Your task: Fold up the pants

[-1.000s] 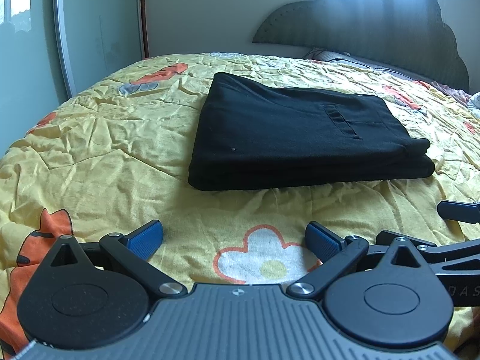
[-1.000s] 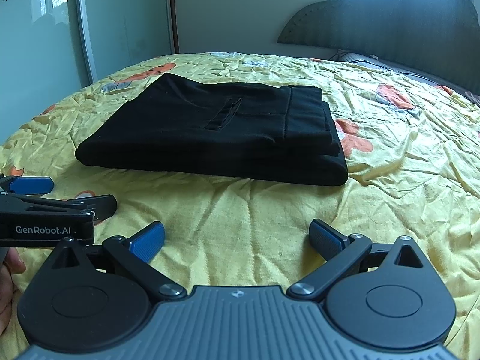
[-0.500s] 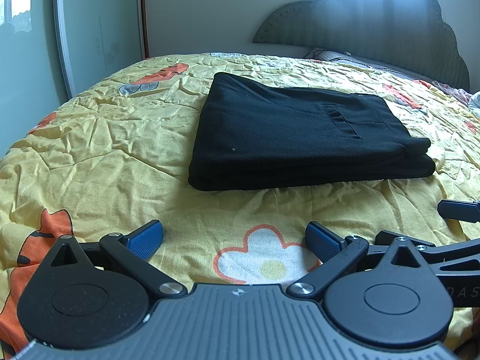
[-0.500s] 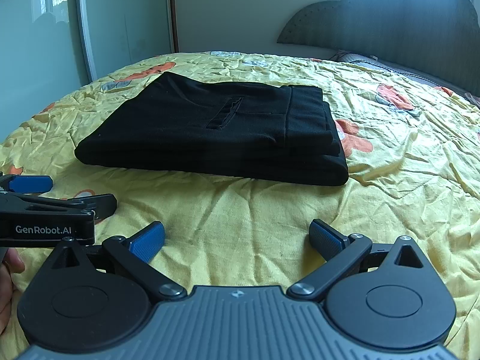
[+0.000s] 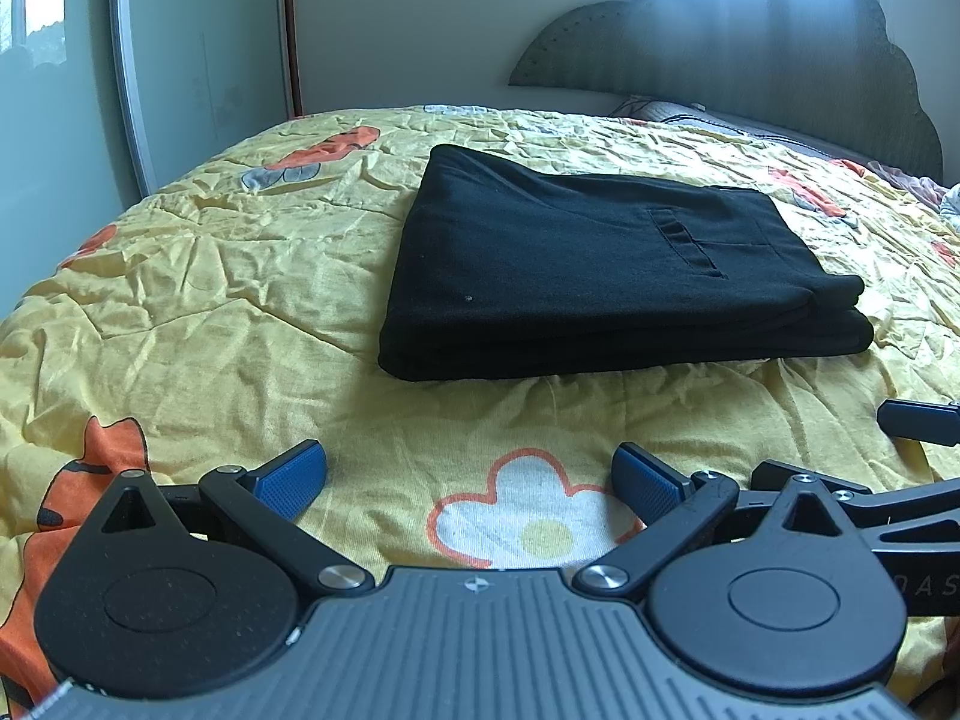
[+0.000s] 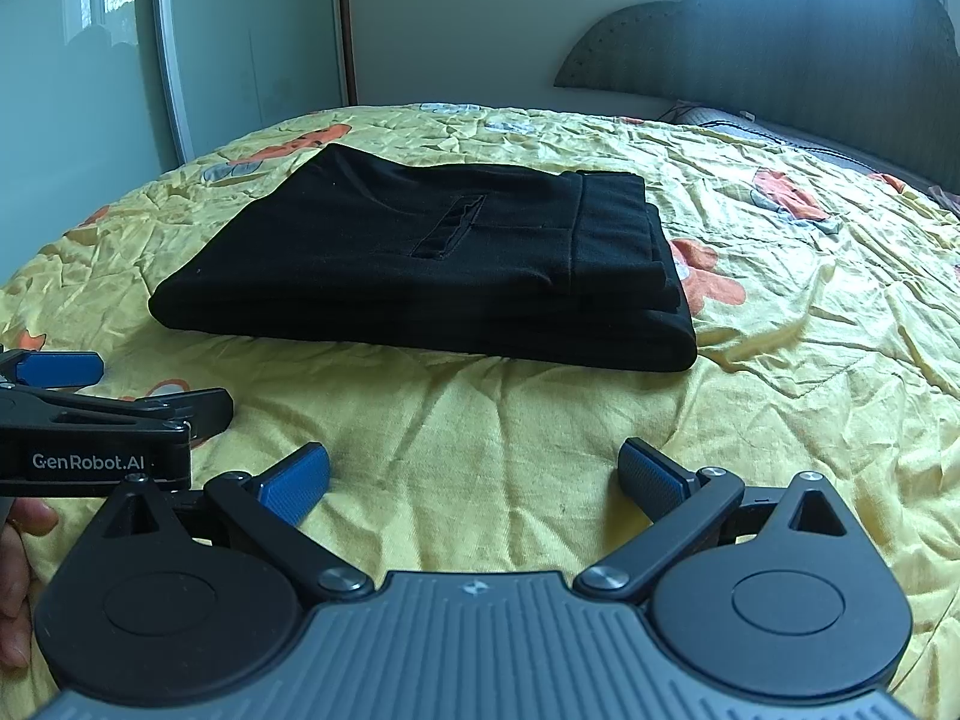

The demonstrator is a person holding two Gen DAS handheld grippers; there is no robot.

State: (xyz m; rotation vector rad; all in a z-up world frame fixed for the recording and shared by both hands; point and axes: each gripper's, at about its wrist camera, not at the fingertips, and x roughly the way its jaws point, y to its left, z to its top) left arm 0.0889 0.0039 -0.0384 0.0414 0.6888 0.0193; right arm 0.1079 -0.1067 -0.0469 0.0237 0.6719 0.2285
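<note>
Left wrist view: the left gripper (image 5: 470, 477), black with blue ribbed pads, sits low at the near edge, jaws spread wide and released, nothing between them. Under it lies a crumpled yellow quilted bedspread (image 5: 198, 300) printed with orange and white flowers; one white flower with an orange outline (image 5: 528, 516) shows in the gap between the fingers. Farther off, centre right, the black pants (image 5: 594, 264) lie folded into a flat rectangular stack on the bedspread, well apart from the gripper, with a slit pocket on the top layer. Nothing stands between the gripper and the pants. At the near right edge, parts of the right gripper (image 5: 888, 456) reach in. A dark scalloped padded headboard (image 5: 750, 66) rises at the far right under a bright window, and a pale glass sliding door (image 5: 192, 60) stands at the far left.

Right wrist view: the right gripper (image 6: 474, 474) also rests low over the bedspread (image 6: 810, 300), jaws parted wide, gripping nothing. The folded pants (image 6: 432, 264) lie ahead, centre left, waistband edge towards the right. At the near left, the left gripper (image 6: 108, 384) comes in sideways, its blue pads apart; white writing on its body reads "GenRobot.AI". Below it, the fingers of a hand (image 6: 18, 570) show at the frame's edge. The headboard (image 6: 780, 42) stands far right, the sliding door (image 6: 252, 48) far left.
</note>
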